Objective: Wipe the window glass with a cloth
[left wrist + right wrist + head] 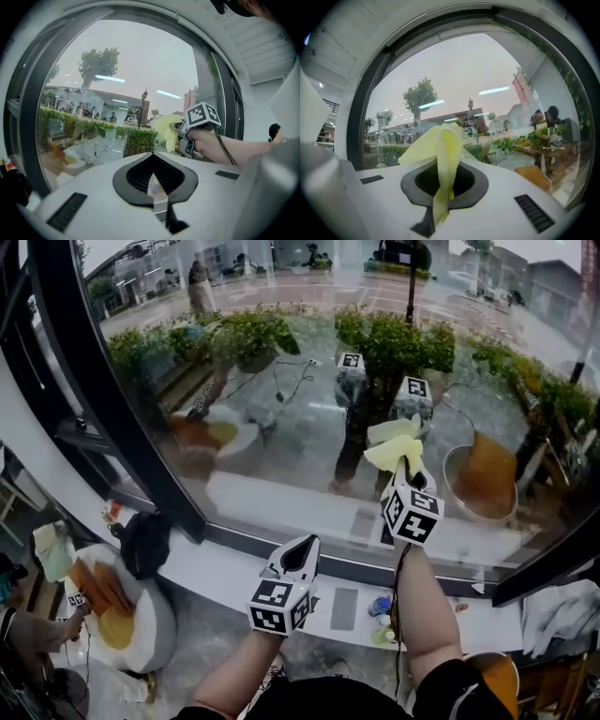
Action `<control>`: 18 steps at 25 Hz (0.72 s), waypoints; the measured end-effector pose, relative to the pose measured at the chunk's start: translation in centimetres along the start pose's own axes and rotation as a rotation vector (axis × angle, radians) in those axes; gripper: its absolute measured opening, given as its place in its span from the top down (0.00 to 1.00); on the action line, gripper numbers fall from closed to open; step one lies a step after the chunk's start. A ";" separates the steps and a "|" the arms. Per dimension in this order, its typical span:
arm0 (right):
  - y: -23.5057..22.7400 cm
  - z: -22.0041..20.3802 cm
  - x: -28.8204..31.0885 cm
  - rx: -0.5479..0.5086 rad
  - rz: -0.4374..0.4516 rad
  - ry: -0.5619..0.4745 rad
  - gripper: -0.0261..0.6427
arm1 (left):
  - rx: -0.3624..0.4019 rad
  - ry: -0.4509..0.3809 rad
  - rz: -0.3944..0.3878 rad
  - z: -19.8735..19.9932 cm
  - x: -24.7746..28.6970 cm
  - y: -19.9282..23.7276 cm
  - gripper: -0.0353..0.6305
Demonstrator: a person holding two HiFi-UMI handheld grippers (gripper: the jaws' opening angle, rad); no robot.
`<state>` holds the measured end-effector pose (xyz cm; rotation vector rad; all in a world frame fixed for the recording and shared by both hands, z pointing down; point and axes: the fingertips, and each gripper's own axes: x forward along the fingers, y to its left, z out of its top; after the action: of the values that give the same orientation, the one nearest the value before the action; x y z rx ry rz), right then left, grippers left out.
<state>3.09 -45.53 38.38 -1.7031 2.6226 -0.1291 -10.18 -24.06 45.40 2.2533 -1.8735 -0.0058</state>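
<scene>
While the right tongs [400,465] are raised in front of the window glass [281,418], they are pinching a pale yellow cloth [394,442] that stands up out of their tips. In the right gripper view the cloth [441,149] runs as a folded strip down through the dark opening of the tongs [443,186], and its loose upper part fans out towards the pane. In the head view the cloth seems to meet its own reflection on the glass, though actual contact cannot be made out.

The left tongs [300,551] are held lower, over the white window sill [220,563] and well apart from the cloth. In the left gripper view they [154,190] are pressed together with nothing between them, and the cloth [165,133] and the right tongs show beyond, to the right.

A black window frame [108,390] slants down the left side of the pane. On the sill lie a black bag [145,542] at the left and a few small bottles [380,607] below the right forearm.
</scene>
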 end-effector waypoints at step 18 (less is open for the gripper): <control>18.6 -2.3 4.9 0.000 0.167 0.037 0.91 | -0.021 0.004 0.177 0.2 -9.1 13.8 0.94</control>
<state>-15.98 -42.37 39.46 -1.4877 2.7760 -0.1598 -25.34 -17.60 46.24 2.0646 -2.0543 0.0064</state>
